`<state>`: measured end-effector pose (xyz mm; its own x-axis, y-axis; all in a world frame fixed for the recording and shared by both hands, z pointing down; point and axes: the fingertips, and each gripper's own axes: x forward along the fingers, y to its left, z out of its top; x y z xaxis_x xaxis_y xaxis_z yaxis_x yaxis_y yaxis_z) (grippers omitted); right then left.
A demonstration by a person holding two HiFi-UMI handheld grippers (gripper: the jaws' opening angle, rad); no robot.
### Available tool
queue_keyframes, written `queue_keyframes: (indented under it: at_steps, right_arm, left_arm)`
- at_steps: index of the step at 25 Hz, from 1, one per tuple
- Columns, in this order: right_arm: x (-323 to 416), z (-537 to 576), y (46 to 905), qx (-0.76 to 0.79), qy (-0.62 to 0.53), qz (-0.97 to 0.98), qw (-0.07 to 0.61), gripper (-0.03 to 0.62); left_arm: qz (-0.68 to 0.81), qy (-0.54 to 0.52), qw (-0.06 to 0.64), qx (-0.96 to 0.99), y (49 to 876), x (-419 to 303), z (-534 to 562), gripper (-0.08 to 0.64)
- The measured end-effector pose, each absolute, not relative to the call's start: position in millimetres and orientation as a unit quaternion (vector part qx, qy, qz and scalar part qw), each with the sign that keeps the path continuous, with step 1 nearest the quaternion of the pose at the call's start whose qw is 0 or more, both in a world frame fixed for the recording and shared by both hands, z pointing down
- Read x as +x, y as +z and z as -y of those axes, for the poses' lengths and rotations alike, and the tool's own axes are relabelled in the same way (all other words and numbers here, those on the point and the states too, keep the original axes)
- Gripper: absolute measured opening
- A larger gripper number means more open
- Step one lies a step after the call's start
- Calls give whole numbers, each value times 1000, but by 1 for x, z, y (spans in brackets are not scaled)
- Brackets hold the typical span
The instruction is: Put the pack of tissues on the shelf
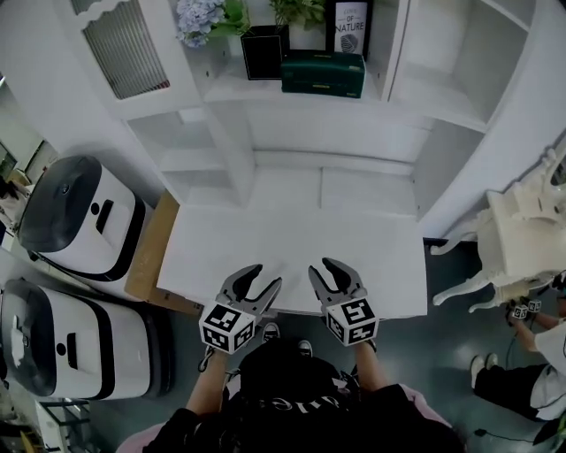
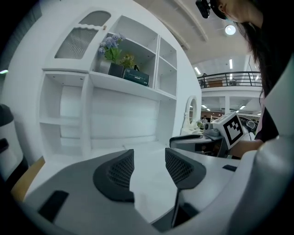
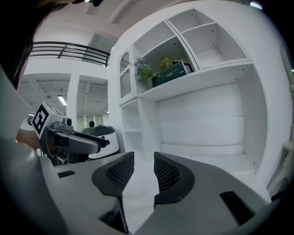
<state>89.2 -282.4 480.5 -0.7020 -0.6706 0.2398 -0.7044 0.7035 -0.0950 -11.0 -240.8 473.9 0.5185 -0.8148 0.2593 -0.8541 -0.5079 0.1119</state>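
Note:
A dark green pack of tissues lies on the upper shelf of the white cabinet, beside a black box. The left gripper view also shows the pack, and so does the right gripper view. My left gripper and right gripper hover side by side over the front edge of the white tabletop, far below the pack. Both are open with nothing between the jaws, as seen in the left gripper and right gripper views.
Flowers and a framed print stand on the same shelf. Two white rounded machines and a wooden board are at the left. An ornate white chair and a seated person are at the right.

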Motion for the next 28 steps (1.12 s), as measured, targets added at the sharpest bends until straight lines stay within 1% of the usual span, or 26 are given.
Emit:
queue_keyframes:
  at_steps: [5,12,17,21,28]
  right_arm:
    - [85,259,490,360,97,923,98,144]
    - [74,230,491,358,96,924,94,107]
    - [53,200,491,358,97,924,95,91]
    - [26,162,492,357,98,924,98,86]
    - [-18,91,502,366,106,918,106,81]
  left_arm:
    - [507,75,125,849,475,-26,218,219]
    - [513,60,124,847,469,-42,188,213]
    - [508,56,114,852,465,-58,154,207]
    - [503,63,111,855,469,-85,111,204]
    - [495,70,120,858,486,-141,43,152]
